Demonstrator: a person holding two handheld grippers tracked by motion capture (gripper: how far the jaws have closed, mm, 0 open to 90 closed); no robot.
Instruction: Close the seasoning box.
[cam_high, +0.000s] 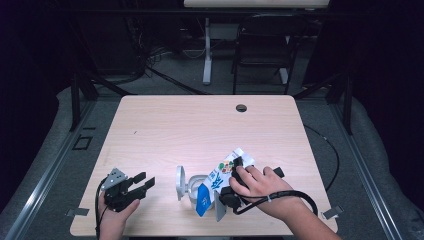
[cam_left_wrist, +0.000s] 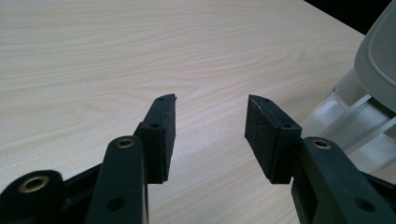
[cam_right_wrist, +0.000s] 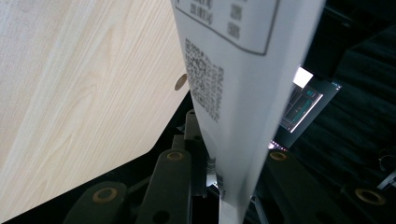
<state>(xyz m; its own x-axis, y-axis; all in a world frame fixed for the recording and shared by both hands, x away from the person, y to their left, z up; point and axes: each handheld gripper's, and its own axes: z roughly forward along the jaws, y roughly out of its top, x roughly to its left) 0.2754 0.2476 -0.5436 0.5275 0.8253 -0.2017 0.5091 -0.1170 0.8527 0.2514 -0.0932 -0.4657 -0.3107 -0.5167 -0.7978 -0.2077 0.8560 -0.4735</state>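
One carton (cam_high: 222, 176) is clamped, tilted, in the right gripper (cam_high: 234, 186) above one clear lidded container (cam_high: 192, 188); left gripper (cam_high: 141, 184), at 9 o'clock, is held wide open above the tabletop (cam_high: 200, 125).

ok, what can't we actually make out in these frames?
- Container contents, high view: the tilted pouch covers its opening.
- Whether anything is pouring: pouch mouth too small and hidden, high view.
- Pouch print, right gripper view: the QR code and text are cut off at the top edge and blurred.
- Right gripper jaw tips: hidden behind the pouch.
- Container, left gripper view: cut off by the right edge.
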